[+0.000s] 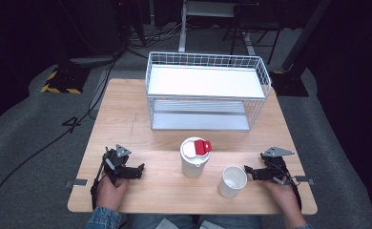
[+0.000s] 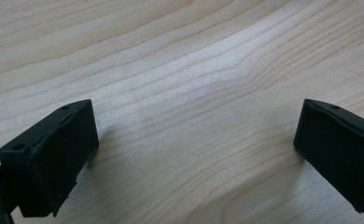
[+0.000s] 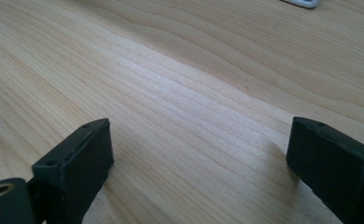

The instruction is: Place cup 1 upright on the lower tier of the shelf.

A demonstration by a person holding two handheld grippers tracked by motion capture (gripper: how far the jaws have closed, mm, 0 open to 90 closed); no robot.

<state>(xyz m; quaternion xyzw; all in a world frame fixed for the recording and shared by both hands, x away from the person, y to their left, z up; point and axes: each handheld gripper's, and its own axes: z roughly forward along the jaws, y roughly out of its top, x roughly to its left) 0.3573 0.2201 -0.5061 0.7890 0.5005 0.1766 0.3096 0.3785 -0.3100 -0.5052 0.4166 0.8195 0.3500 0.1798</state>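
Standing upright, open white cup (image 1: 232,181), mouth up, beside rt tongs (image 1: 247,171)

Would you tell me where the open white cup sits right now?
In the high view, the cup stands near the table's front edge, right of centre, between the lidded cup and the right gripper.
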